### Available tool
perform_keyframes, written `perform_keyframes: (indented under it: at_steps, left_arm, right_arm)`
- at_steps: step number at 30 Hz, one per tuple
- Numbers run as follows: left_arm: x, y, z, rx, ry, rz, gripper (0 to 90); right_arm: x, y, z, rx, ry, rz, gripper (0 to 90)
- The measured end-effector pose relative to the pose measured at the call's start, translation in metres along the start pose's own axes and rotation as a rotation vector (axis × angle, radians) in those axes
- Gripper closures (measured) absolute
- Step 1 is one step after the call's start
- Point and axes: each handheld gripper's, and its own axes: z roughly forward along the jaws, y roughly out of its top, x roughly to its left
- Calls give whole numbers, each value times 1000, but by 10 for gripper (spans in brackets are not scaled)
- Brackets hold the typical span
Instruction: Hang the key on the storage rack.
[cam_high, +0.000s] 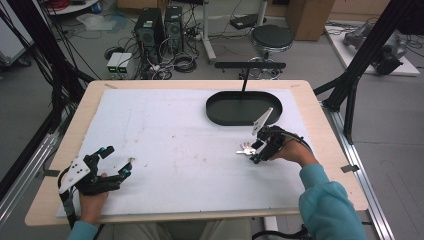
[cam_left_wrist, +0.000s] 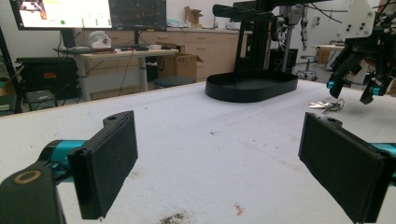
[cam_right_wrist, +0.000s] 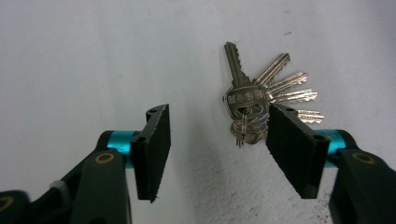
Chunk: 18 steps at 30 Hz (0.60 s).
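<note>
Right gripper view: my right gripper (cam_right_wrist: 212, 144) stands half-spread, pinching nothing, with the fanned bunch of silver metal keys (cam_right_wrist: 261, 100) touching its right-hand pad; closing could shove them sideways. Left gripper view: my left gripper (cam_left_wrist: 224, 163) is spread wide and empty, the keys well ahead.

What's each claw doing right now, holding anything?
Left claw: open, empty, above the white mat.
Right claw: open around the bunch of keys, not yet clamped.

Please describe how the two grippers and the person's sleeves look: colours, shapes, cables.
Both the left gripper and the right gripper are black with teal joints, flat rectangular black pads, a pale three-cornered plate and black cables. The sleeves are teal.
</note>
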Motion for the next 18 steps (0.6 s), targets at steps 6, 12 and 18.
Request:
perform_keyframes:
  at_steps: [6, 12, 18]
  left_arm:
    - [0, 0, 0, 0, 0, 1, 121]
    - [0, 0, 0, 0, 0, 1, 121]
    - [0, 0, 0, 0, 0, 1, 121]
  right_arm:
    - [-2, -1, -1, 10, -28, 13, 511]
    - [-2, -2, -1, 26, -36, 25, 568]
    - [-3, -1, 1, 44, -39, 35, 651]
